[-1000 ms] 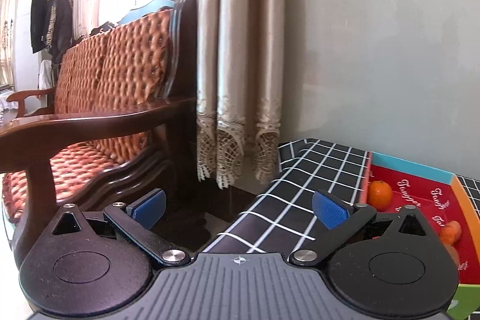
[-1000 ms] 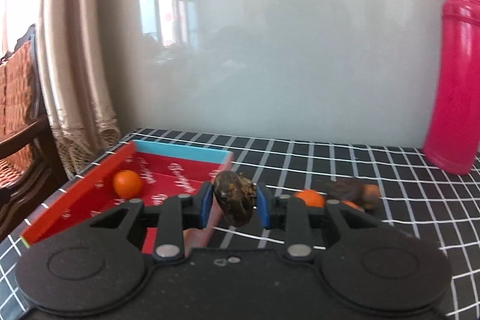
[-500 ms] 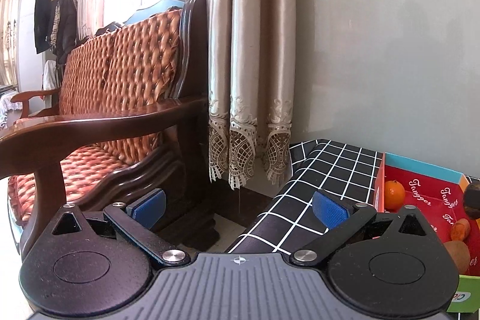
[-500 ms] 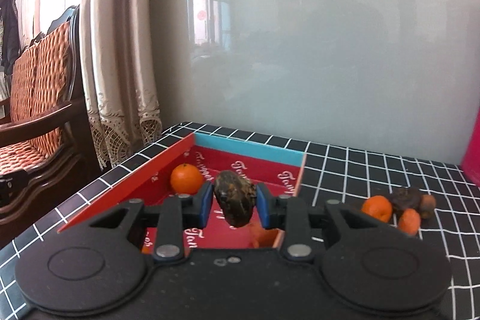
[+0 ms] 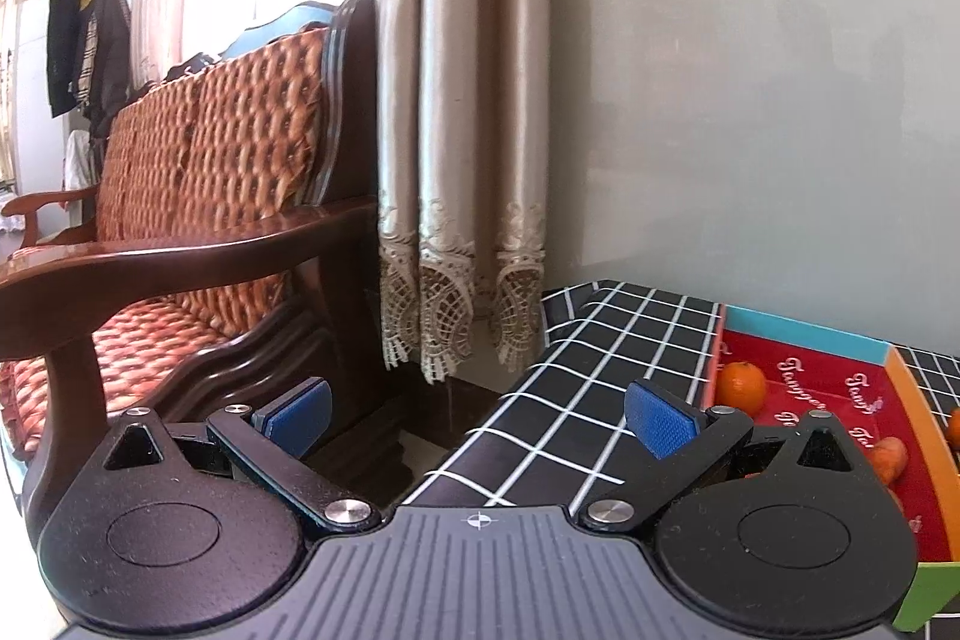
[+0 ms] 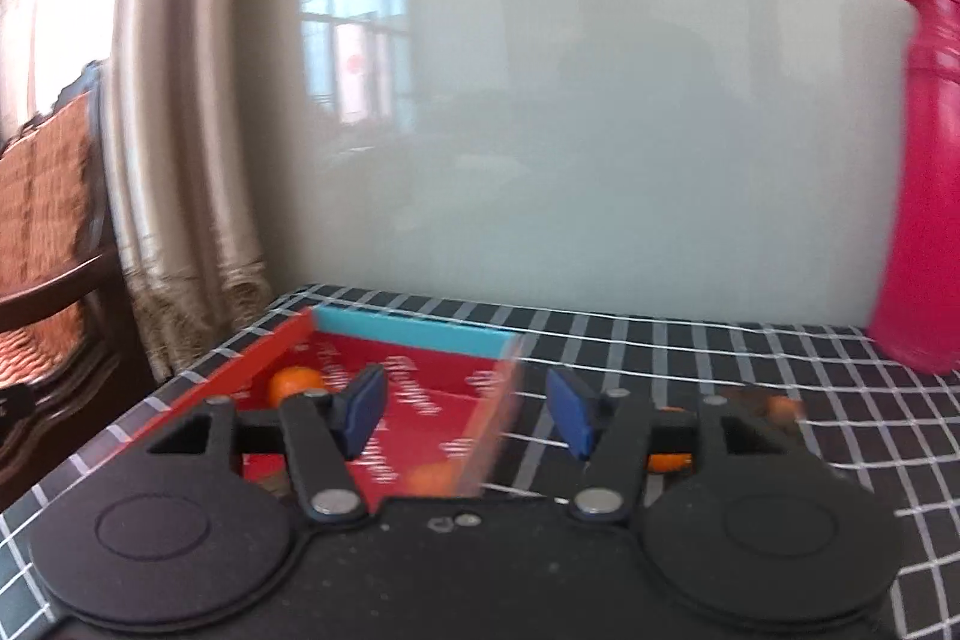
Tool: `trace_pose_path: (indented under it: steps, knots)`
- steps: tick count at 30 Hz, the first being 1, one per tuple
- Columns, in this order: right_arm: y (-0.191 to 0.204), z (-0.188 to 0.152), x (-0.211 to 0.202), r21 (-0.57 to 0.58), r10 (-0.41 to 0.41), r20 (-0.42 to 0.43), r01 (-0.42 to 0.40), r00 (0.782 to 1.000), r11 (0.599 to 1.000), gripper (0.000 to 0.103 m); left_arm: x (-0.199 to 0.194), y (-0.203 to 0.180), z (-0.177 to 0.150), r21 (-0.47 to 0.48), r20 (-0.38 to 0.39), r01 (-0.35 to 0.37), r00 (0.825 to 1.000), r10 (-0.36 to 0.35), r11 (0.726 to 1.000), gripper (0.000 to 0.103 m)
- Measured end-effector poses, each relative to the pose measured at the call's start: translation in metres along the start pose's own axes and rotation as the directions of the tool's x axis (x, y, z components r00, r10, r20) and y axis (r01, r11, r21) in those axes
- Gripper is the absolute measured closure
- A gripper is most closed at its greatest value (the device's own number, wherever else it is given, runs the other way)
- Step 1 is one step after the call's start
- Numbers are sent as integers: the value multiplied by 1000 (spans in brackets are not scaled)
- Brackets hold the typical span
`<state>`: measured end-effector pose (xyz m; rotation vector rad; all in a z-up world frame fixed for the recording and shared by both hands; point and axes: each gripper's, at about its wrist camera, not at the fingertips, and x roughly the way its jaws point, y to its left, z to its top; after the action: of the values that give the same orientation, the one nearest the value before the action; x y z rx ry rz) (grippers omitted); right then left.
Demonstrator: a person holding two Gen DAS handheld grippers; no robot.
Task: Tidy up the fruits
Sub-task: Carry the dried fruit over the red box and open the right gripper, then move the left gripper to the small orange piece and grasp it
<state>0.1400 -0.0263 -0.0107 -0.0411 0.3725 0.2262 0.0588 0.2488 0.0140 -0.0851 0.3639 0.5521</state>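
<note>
A shallow red box (image 6: 432,403) with a blue far wall sits on the black checked tablecloth (image 6: 690,346). An orange (image 6: 294,381) lies in its far left corner, another fruit (image 6: 435,478) near its front. My right gripper (image 6: 468,415) is open and empty, above the box's right wall. More fruit (image 6: 780,406) lies on the cloth to the right, blurred. In the left wrist view the box (image 5: 840,400) is at the right with an orange (image 5: 743,383) and a reddish fruit (image 5: 888,457). My left gripper (image 5: 477,415) is open and empty over the table's left edge.
A tall pink jug (image 6: 924,196) stands at the back right against the grey wall. A wooden armchair with orange cushions (image 5: 198,244) and a curtain (image 5: 462,130) stand left of the table.
My right gripper has opened and let go of the dark brown fruit it held over the box, then swung right. The left gripper has shifted a little; it stays open.
</note>
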Motion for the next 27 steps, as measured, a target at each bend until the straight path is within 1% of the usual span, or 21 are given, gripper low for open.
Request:
trace_pose_path:
  steps: [4,7,12,19,27]
  knots:
    - [-32,0,-4,64,-46,-21,47,999,997,44,-4,-10,0,7,4,17,1000,-17,1000,0]
    - [-53,-2,-10,98,-76,-25,78,997,992,41,-7,-17,0,12,4,33,999,-33,999,0]
    - [-83,-1,-24,132,-127,-7,127,992,983,31,-12,-33,0,16,6,62,998,-62,998,0]
    - [-121,-3,-38,189,-168,-15,168,986,968,31,-20,-61,-1,35,12,115,993,-116,993,0]
    - [-149,-7,-53,207,-204,-16,202,979,957,30,-32,-93,-2,47,21,169,985,-171,984,0]
